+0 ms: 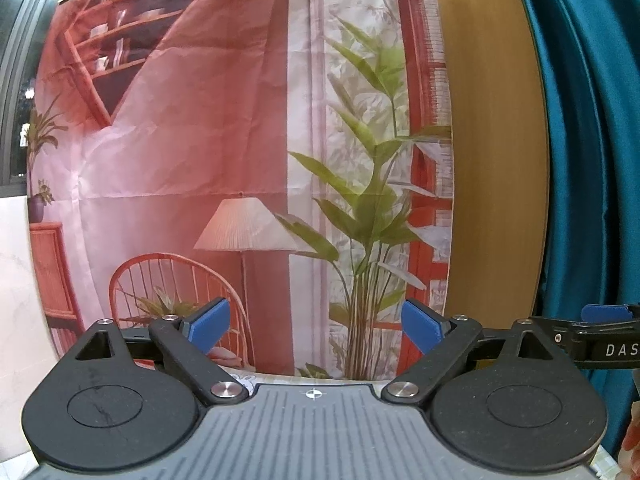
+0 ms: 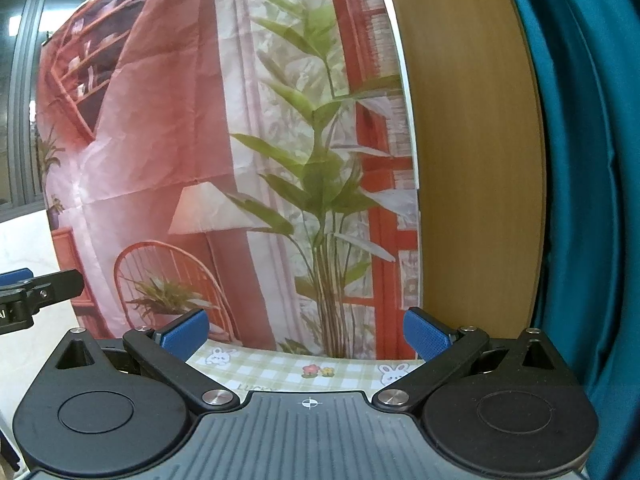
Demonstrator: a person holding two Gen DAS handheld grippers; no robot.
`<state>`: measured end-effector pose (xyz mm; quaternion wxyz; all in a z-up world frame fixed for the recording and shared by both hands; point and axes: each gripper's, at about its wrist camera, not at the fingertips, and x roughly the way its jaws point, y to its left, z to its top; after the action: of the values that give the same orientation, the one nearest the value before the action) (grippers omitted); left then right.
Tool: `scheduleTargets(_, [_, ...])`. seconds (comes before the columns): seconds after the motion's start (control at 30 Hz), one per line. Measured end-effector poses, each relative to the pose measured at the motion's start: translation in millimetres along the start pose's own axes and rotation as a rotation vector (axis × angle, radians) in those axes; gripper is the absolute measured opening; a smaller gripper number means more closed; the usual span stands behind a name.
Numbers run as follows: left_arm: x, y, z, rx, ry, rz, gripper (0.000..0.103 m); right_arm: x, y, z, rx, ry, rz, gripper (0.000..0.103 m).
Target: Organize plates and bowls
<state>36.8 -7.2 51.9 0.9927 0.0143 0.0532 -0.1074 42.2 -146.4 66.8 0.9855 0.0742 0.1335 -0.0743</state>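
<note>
No plates or bowls show in either view. My left gripper [image 1: 316, 326] is open and empty, its blue pads spread wide, pointing at a printed backdrop cloth [image 1: 224, 152]. My right gripper [image 2: 306, 334] is open and empty too, held level over the far edge of a green checked tablecloth [image 2: 304, 368] with rabbit and flower prints. The right gripper's tip shows at the right edge of the left wrist view [image 1: 600, 316]. The left gripper's tip shows at the left edge of the right wrist view [image 2: 24, 284].
The backdrop cloth [image 2: 192, 128] with a printed chair, lamp and plant hangs just behind the table. A wooden panel [image 2: 468, 152] and a teal curtain [image 2: 592, 184] stand to the right. A white wall [image 1: 16, 280] and window are at the left.
</note>
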Motion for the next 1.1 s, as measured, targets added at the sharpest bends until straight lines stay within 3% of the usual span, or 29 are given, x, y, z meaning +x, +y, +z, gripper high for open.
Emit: scheduleTargets(1.1, [3.5, 7.3, -3.9, -0.009, 0.023, -0.007, 0.094, 0.1, -1.2, -0.5, 0.01, 0.005, -0.006, 0.103])
